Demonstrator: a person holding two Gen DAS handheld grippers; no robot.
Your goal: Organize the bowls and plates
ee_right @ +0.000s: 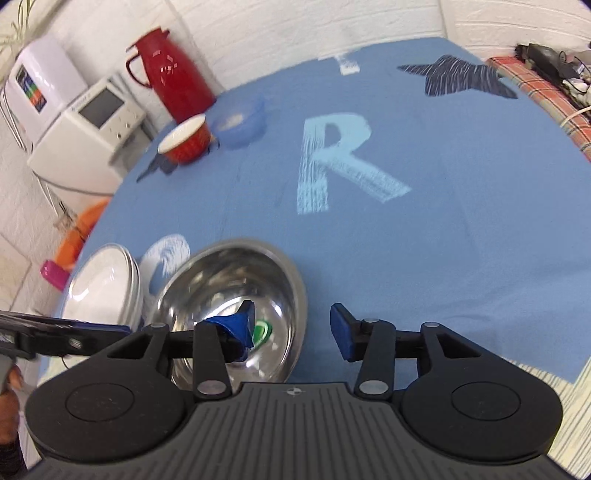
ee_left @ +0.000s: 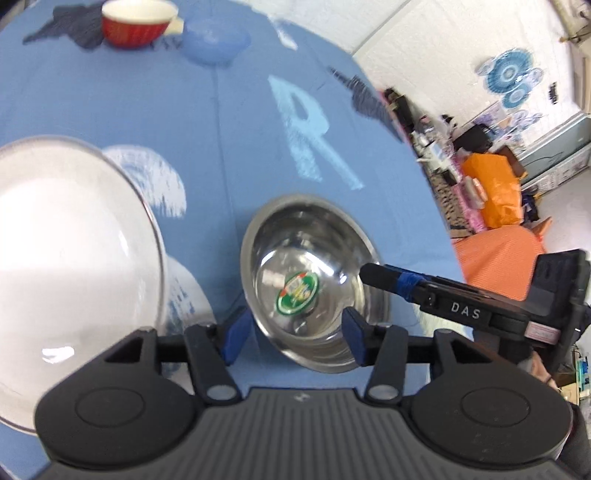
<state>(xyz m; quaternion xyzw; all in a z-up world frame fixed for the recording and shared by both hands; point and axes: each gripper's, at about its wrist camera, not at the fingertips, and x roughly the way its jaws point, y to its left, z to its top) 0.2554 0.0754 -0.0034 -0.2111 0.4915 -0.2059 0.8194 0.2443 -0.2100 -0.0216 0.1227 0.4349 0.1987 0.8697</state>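
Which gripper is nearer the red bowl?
Neither clearly: the red bowl sits far across the table from both the left gripper and right gripper, which flank the steel bowl.

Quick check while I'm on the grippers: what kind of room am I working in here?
Probably a lived-in home room, not a lab. A table under a blue printed cloth holds bowls; beside it stand a red thermos jug and a white countertop appliance against a white brick wall. Cluttered bags and paper fan decorations show behind.

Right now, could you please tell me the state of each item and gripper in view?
Steel bowl: upright, empty, sticker inside.
White plates: stacked.
Red bowl: upright.
Blue bowl: upright.
Left gripper: open.
Right gripper: open, astride the steel bowl's rim.
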